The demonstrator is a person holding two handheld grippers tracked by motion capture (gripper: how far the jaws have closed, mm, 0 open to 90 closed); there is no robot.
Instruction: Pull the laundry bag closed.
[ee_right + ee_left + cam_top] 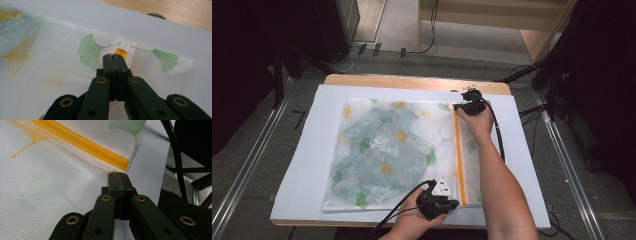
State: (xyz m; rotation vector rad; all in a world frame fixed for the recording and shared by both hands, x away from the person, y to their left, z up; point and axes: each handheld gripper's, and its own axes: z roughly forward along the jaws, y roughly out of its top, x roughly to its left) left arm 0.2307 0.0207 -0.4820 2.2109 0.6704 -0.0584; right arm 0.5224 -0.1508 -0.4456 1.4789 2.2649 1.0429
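Observation:
A white mesh bag (387, 150) printed with ginkgo leaves lies flat, with bluish cloth inside it. An orange zipper (458, 155) runs along its right side. My left gripper (454, 202) is at the zipper's near end. In the left gripper view, the left gripper (118, 174) has its jaws pressed together at the bag's edge, where the mesh (62, 182) puckers toward them. My right gripper (460, 106) is at the far end. In the right gripper view, the right gripper (113, 57) is shut over the zipper's (120, 52) last bit, just short of a white tab (124, 45). The pull is hidden under the tips.
The bag rests on a white sheet (312, 150) that covers a wooden table (412, 81). Black cables trail from both grippers. Dark stands (557, 75) and floor rails (572, 175) flank the table on the right.

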